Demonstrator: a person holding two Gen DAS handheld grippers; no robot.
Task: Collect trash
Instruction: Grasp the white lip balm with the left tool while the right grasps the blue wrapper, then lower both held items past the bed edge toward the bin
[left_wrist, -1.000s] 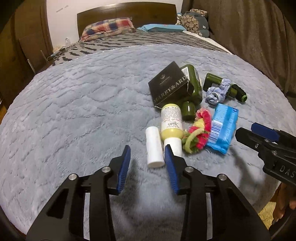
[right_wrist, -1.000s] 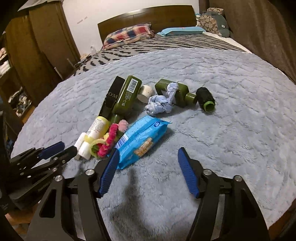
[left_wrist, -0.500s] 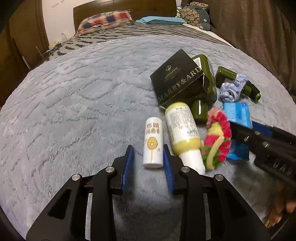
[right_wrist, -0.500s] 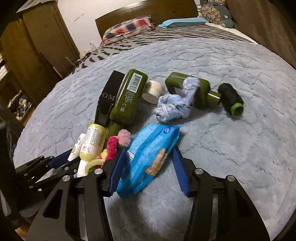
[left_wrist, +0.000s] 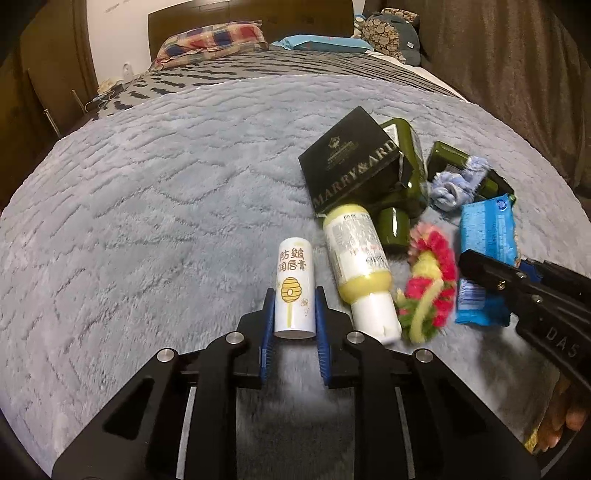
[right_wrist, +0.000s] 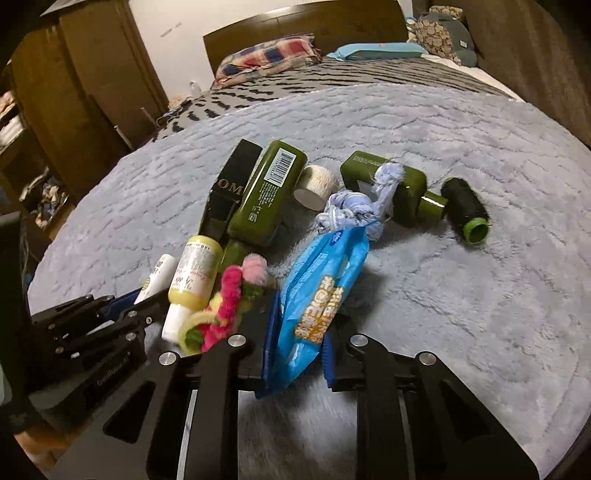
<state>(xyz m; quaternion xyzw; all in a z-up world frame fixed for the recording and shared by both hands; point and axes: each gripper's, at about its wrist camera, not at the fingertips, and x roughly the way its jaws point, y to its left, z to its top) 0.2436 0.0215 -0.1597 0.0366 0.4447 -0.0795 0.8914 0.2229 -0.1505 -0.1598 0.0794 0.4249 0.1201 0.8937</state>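
Both grippers have just been closing, and now each one is clenched on a piece of trash. The left gripper (left_wrist: 294, 317) grasps the white tube (left_wrist: 294, 288) at its near end; half a second ago this tube lay loose between the open pads, and a second ago it was still ahead of them. The right gripper (right_wrist: 298, 341) pinches the blue pack (right_wrist: 319, 295), which now folds upward between the blue pads; before, it lay flat on the blanket (right_wrist: 461, 295) with the jaws wide around it.

Both things are still low on the grey blanket, at the near edge of the pile. The rest of the pile is not touched: the yellow bottle (left_wrist: 360, 266) just beside the tube, the pink ring (left_wrist: 430, 280), the black box (left_wrist: 351, 162), the green bottles (right_wrist: 266, 195), the blue rag (right_wrist: 354, 206) and the black spool (right_wrist: 465, 206).

In my judgement, two pieces are now secured and the next step is to lift them away. The pack is soft, so it may slip. No bin is visible in either view.
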